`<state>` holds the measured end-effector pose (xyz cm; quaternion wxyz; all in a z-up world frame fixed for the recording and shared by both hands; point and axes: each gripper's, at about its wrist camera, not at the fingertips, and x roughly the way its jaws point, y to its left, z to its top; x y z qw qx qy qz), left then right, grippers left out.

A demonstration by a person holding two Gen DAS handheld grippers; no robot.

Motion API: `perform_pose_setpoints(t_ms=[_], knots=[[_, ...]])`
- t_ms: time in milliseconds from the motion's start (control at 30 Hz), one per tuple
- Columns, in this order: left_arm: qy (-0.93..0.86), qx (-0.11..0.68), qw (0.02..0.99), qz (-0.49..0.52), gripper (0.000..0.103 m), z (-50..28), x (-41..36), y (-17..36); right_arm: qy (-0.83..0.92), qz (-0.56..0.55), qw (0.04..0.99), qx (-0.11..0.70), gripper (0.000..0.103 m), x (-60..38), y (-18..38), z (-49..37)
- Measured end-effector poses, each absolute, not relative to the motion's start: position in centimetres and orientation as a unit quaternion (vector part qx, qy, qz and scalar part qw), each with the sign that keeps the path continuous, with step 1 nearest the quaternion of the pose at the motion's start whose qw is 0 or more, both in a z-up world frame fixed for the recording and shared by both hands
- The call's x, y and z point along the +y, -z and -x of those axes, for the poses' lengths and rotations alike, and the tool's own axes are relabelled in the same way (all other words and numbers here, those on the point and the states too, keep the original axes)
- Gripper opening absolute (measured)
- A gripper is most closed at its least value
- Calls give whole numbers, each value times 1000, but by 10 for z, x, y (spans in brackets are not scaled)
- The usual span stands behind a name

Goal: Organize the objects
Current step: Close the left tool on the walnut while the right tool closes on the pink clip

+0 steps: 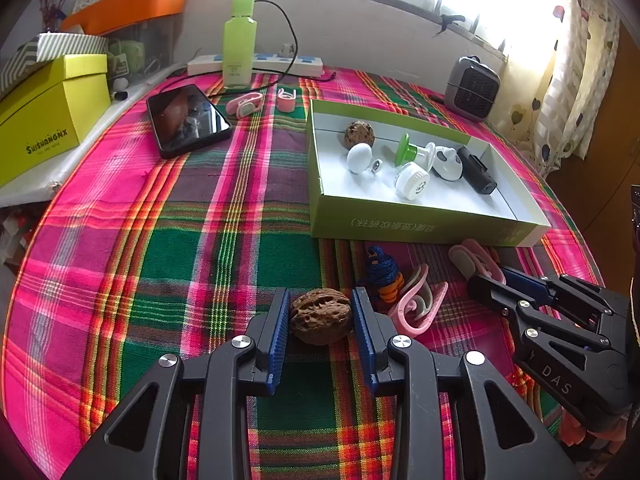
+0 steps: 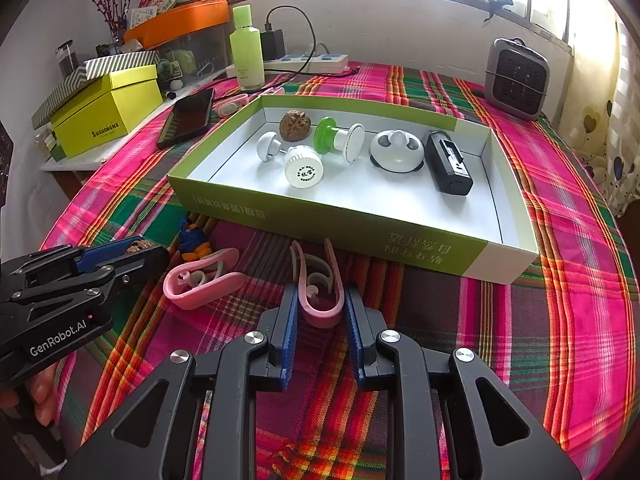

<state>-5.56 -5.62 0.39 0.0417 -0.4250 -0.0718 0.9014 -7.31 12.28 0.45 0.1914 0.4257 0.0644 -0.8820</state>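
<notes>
My left gripper [image 1: 320, 312] is shut on a brown walnut [image 1: 320, 316], low over the plaid tablecloth. My right gripper [image 2: 320, 300] is shut on a pink clip [image 2: 318, 296] that rests on the cloth; it shows in the left wrist view [image 1: 486, 274] too. A green-sided white tray [image 2: 360, 232] lies just beyond both. It holds another walnut [image 2: 295, 123], a white knob, a white cap, a green-and-white piece, a panda-shaped item and a black device [image 2: 446, 162]. A second pink clip [image 2: 200, 280] and a blue-and-orange toy [image 2: 192, 242] lie between the grippers.
A phone [image 1: 186, 120], two more pink clips [image 1: 244, 104], a green bottle [image 1: 239, 40] and a power strip [image 1: 256, 65] sit at the back. A grey heater [image 2: 516, 78] stands back right. Yellow box [image 1: 48, 116] and orange-lidded bin are at the left.
</notes>
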Motion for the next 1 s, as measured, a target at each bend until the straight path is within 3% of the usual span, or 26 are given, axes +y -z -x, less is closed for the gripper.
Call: perform_pose_setpoints(t_ms=[1000], knots=[[-907,-68,39,415,29,43,-51,-18,883,-416,213,47,23,126,-12,61]])
